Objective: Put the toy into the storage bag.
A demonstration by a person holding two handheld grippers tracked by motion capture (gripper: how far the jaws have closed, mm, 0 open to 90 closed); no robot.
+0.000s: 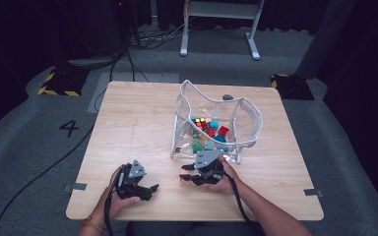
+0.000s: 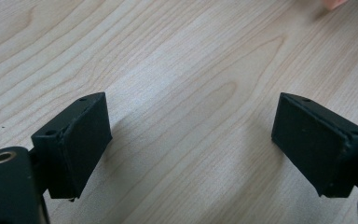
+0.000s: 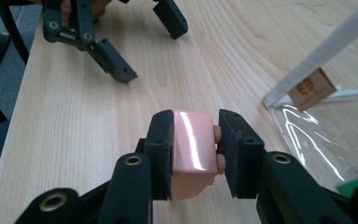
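Packing is nearing its end: the right gripper (image 3: 195, 154) is clamping a pink block (image 3: 193, 148) just above the table (image 1: 128, 123), beside the block-filled clear bag (image 1: 216, 125), while the left gripper (image 1: 145, 189) is idling wide open, empty.

Each hand carries a black tool: the left tool (image 1: 150, 189) and the right tool (image 1: 186, 173) are both topped by a grey three-cornered plate, with a black cable trailing back along the forearm. Brass-ringed pivot holes mark the jaw arms, small screw holes the flat pads (image 2: 85, 140). What looks like an orange bracelet (image 1: 93, 225) circles the left wrist.
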